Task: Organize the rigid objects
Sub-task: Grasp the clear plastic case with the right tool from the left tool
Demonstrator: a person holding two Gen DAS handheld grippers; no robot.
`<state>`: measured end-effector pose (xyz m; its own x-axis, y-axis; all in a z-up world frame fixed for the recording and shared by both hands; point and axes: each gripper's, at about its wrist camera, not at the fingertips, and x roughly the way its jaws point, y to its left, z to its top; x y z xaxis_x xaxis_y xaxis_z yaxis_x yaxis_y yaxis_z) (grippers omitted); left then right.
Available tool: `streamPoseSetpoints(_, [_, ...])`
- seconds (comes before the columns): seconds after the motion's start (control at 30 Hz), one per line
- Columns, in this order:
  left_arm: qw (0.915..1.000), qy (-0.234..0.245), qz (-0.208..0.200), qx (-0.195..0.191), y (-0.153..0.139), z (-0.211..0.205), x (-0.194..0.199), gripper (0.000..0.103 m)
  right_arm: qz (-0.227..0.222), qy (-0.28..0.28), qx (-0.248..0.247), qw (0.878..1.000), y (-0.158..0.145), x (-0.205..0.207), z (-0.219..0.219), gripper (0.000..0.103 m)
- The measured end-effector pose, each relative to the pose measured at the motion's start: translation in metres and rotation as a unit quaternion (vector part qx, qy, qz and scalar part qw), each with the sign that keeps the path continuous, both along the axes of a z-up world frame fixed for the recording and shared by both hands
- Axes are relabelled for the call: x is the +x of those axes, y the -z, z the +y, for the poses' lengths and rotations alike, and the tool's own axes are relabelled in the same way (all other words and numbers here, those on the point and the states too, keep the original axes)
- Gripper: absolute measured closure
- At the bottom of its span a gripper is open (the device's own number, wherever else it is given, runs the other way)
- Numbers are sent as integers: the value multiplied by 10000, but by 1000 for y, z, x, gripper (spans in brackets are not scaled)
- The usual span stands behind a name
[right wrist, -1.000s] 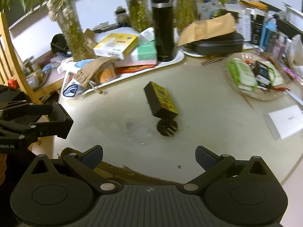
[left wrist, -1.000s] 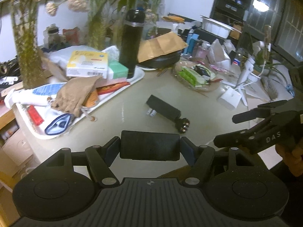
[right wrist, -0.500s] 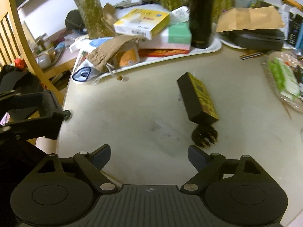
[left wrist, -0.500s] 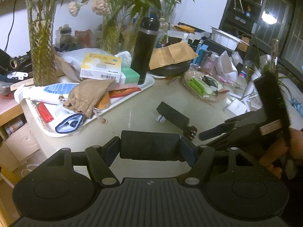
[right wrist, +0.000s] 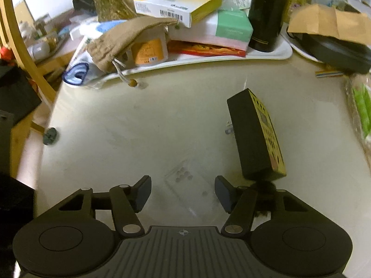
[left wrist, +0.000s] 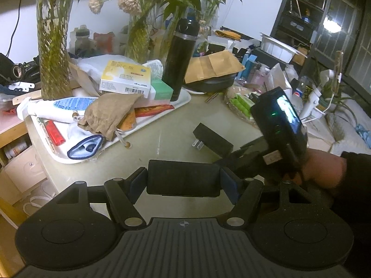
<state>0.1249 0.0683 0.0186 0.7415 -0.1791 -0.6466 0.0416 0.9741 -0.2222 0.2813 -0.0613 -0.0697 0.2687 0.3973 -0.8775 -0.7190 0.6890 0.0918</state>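
Note:
A black plug-in adapter (right wrist: 255, 136) with a yellow label lies on the pale table, prongs to the left; it also shows in the left wrist view (left wrist: 212, 140). My right gripper (right wrist: 182, 193) is open and empty, low over the table, the adapter's near end just beyond its right finger (right wrist: 223, 193). My left gripper (left wrist: 183, 181) is shut on a flat black block (left wrist: 183, 180) and is held near the table's front edge. The right gripper's body (left wrist: 278, 125) shows in the left view, partly hiding the adapter.
A white tray (left wrist: 183, 100) at the back left holds a black flask (left wrist: 179, 58), boxes (left wrist: 125, 78), a brown pouch (left wrist: 109, 113), a tube and a red lighter (left wrist: 54, 133). A glass vase (left wrist: 52, 41) stands left, a black case under a brown envelope (left wrist: 212, 67) behind. Packets lie right.
My right gripper has moved forward and down toward the adapter, which now lies just ahead of its right finger. The left gripper has drawn back a little, block still held.

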Motion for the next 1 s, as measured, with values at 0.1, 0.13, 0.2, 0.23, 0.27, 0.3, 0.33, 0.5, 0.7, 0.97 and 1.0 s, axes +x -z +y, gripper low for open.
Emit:
streamPoseSetpoints(0.1, [10000, 4, 2, -4, 0, 0, 0, 35, -43, -70, -173, 9998, 5, 1, 2, 40])
streamPoseSetpoints(0.13, [10000, 2, 3, -1, 0, 0, 0, 35, -27, -56, -182, 9998, 5, 1, 1, 41])
streamPoseSetpoints(0.2, [10000, 7, 16, 4, 1, 0, 1, 35, -12, -18, -199, 9998, 4, 1, -1, 48])
streamPoseSetpoints(0.23, [10000, 13, 22, 9, 1, -1, 0, 35, 0, 10, -203, 9998, 3, 0, -2, 57])
streamPoseSetpoints(0.27, [10000, 23, 24, 19, 1, -2, 0, 35, -3, 30, -212, 9998, 2, 0, -4, 62])
streamPoseSetpoints(0.3, [10000, 32, 26, 29, 1, -3, 0, 35, 12, 53, -228, 9997, 1, -1, -5, 68])
streamPoseSetpoints(0.33, [10000, 42, 30, 39, 1, -4, 0, 35, 35, 48, -220, 9997, 1, -2, -6, 68])
streamPoseSetpoints(0.5, [9999, 81, 71, 85, 1, -6, 1, 35, -50, 53, 1, 10000, -12, -8, -15, 68])
streamPoseSetpoints(0.7, [9997, 169, 131, 151, -1, -11, 3, 35, -205, 263, 277, 9991, -42, -14, -34, 68])
streamPoseSetpoints(0.97, [9987, 410, 177, 264, -10, -25, 0, 35, -307, 427, 465, 9975, -75, -34, -70, 68])
streamPoseSetpoints(1.0, [9984, 456, 187, 272, -11, -27, 0, 35, -311, 452, 472, 9974, -78, -36, -74, 68])
